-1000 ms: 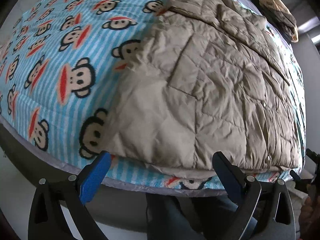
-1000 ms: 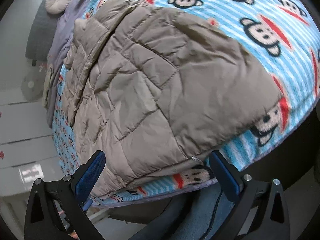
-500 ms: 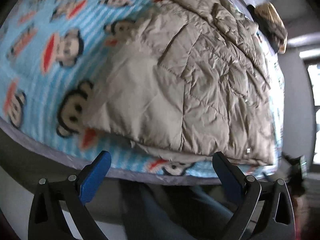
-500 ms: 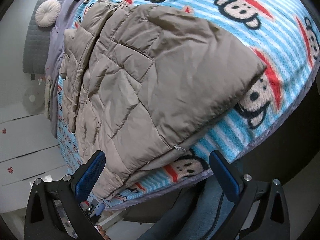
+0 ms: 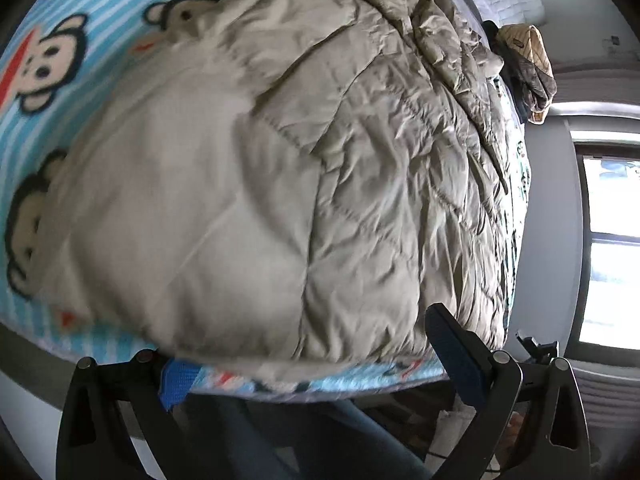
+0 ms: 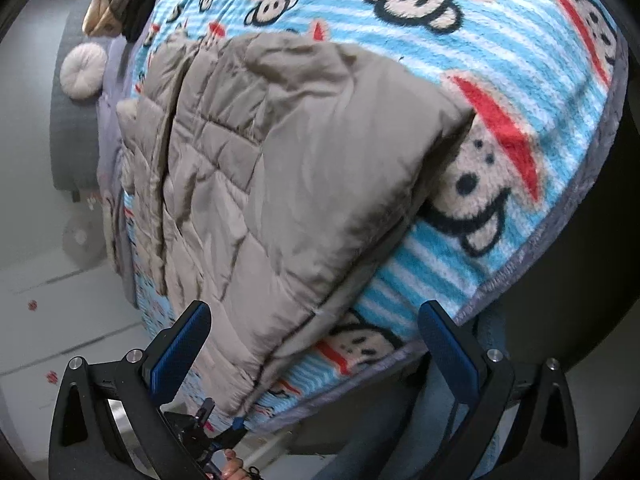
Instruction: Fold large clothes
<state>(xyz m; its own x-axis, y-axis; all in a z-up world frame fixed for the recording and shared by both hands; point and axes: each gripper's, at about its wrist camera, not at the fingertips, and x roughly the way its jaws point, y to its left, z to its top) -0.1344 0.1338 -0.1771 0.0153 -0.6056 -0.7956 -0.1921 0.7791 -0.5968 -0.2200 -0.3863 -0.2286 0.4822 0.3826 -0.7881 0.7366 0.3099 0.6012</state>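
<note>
Beige quilted padded jacket (image 5: 288, 184) covers the blue striped monkey-print fleece blanket (image 6: 500, 40); left gripper (image 5: 316, 364) and right gripper (image 6: 316, 344) both spread wide at the blanket's near edge

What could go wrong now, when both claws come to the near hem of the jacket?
1. The jacket is puffy and smooth. The open left claw and right claw may pinch only the top layer, so the fold comes apart when lifted.
2. The hem lies right on the monkey blanket at the bed's edge. A claw could catch the blanket too and drag it along.
3. The left view is blurred, so the aim may be off.
</note>
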